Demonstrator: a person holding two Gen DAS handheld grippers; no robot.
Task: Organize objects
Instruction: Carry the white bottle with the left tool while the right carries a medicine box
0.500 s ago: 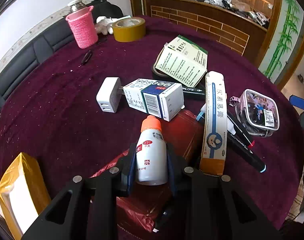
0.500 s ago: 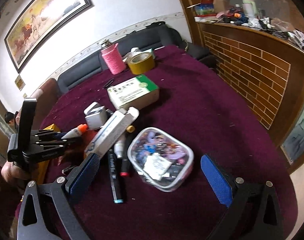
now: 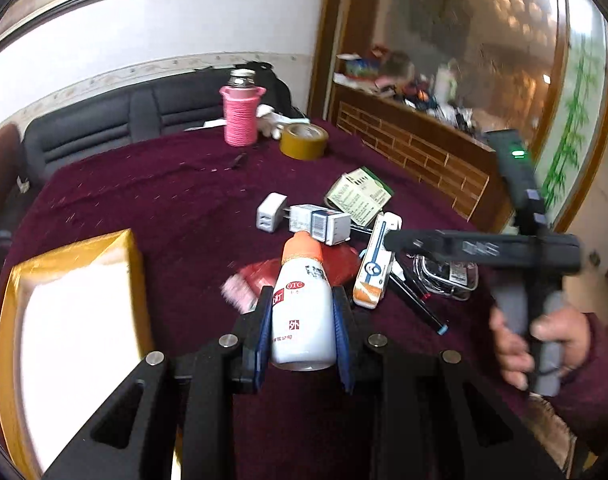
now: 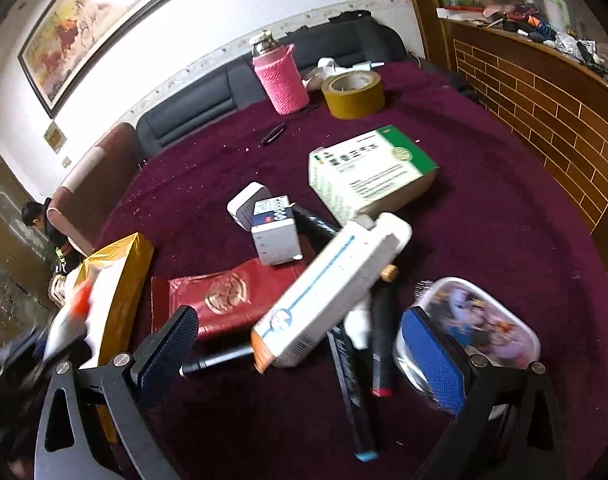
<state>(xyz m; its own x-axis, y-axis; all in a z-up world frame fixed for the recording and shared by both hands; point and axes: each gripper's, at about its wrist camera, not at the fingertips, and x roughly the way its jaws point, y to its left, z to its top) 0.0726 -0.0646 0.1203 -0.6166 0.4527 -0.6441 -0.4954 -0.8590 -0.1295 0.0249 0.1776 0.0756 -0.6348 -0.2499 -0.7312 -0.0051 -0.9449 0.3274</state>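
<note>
My left gripper (image 3: 302, 320) is shut on a white bottle (image 3: 302, 304) with an orange cap and holds it off the maroon tablecloth, tilted forward. In the right wrist view the same bottle (image 4: 70, 316) shows as a blur at the lower left, over a yellow box (image 4: 120, 272). My right gripper (image 4: 304, 348) stands wide open above the clutter. A long white ointment box (image 4: 328, 292) lies between its blue pads (image 4: 428, 360), which do not touch it. A hand (image 3: 544, 340) holds the right gripper (image 3: 484, 248) on the right of the left wrist view.
A red packet (image 4: 220, 300), markers (image 4: 380, 340) and a clear plastic case (image 4: 476, 320) lie around the ointment box. Farther back sit a small blue-white box (image 4: 274, 232), a white charger (image 4: 244, 204) and a green-white box (image 4: 368, 172). Behind them are a tape roll (image 4: 354, 94) and a pink-sleeved flask (image 4: 282, 80).
My left gripper has lifted the bottle and pulled back to the left, next to the yellow box. My right gripper has shifted left, from the clear case to over the ointment box.
</note>
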